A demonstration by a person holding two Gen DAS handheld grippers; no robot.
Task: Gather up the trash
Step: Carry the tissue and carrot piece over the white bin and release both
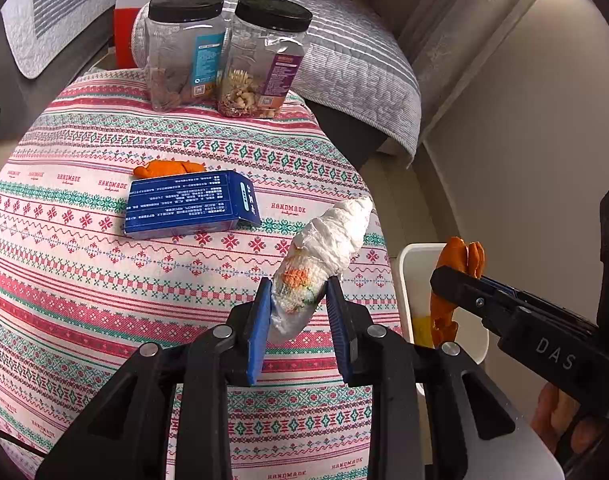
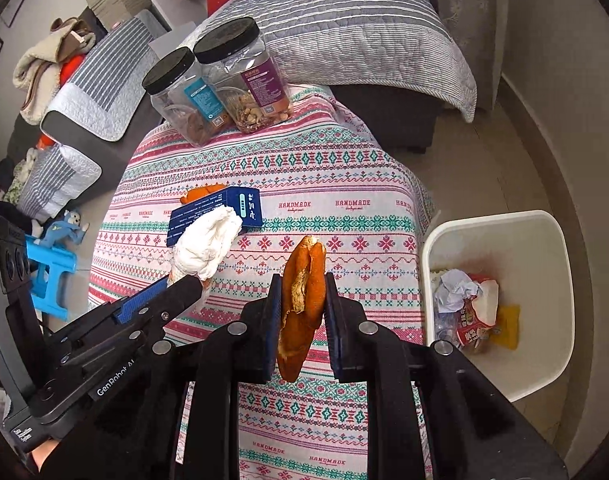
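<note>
My left gripper (image 1: 298, 300) is shut on a crumpled white tissue wad (image 1: 324, 248) with orange and green stains, held above the patterned tablecloth (image 1: 104, 280); the wad also shows in the right wrist view (image 2: 208, 244). My right gripper (image 2: 303, 300) is shut on an orange peel (image 2: 302, 304), held above the table's right part; in the left wrist view the peel (image 1: 464, 258) hangs over the white bin (image 1: 408, 280). The bin (image 2: 552, 240) stands on the floor right of the table and holds paper and wrappers. Another orange peel (image 1: 168, 168) lies behind a blue box (image 1: 188, 204).
Two clear jars with black lids (image 1: 184, 48) (image 1: 264, 56) stand at the table's far edge. A sofa with a grey quilted cover (image 2: 344, 20) lies beyond. A blue stool (image 2: 50, 280) and a toy sit on the floor at the left.
</note>
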